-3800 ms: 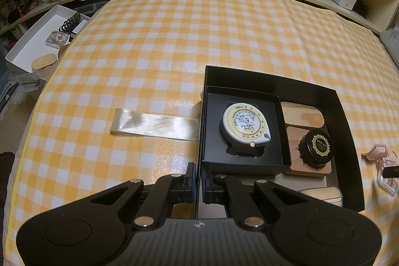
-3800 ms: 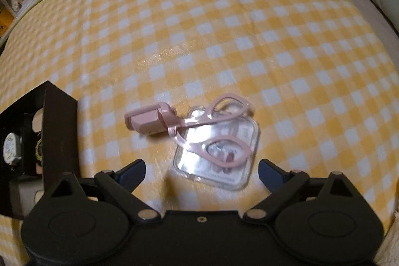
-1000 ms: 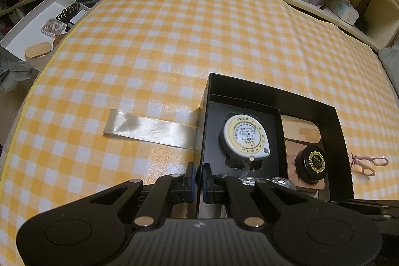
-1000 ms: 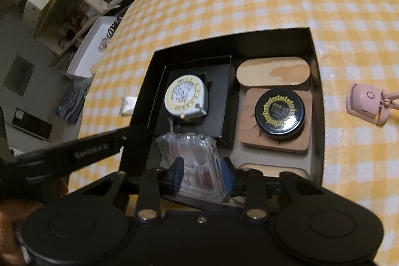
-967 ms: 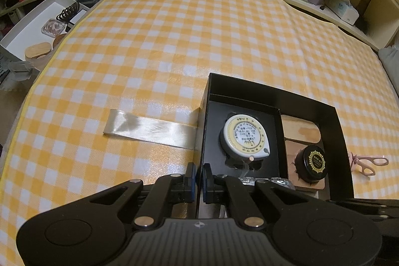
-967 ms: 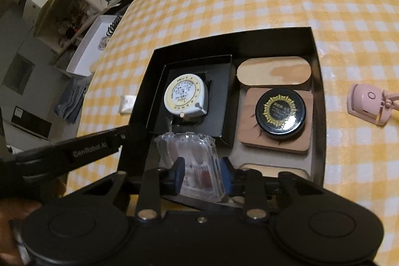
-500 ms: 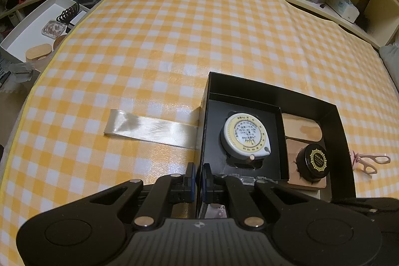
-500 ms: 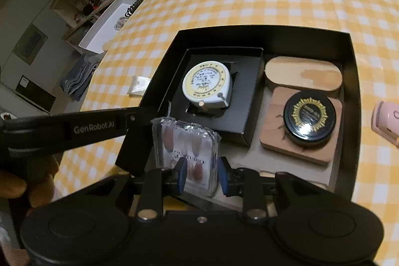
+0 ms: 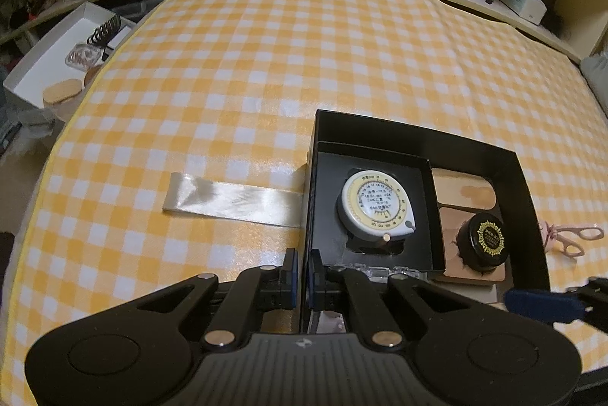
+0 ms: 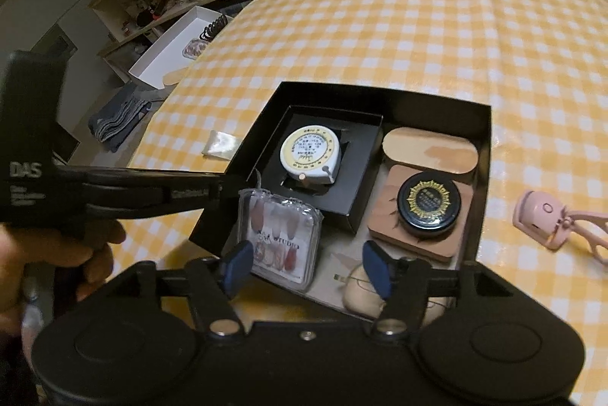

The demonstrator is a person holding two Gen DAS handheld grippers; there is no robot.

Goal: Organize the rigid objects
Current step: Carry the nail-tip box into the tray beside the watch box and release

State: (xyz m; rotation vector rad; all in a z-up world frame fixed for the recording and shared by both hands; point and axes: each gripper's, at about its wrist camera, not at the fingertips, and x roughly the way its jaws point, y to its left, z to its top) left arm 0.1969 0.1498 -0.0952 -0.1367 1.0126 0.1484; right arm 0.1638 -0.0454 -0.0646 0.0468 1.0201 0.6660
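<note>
Black tool (image 10: 307, 267), blue pads (image 10: 238, 267), silver screws.

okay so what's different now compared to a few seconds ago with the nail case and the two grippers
The right gripper lifted the clear nail case off the checked cloth, carried it into the black box and let go; its jaws now stand open. The left gripper stays clamped on the box wall. The pink curler remains outside.

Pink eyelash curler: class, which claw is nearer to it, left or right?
Right. The right claw hovers open over the black box beside the curler; the left claw grips the box's far wall.
</note>
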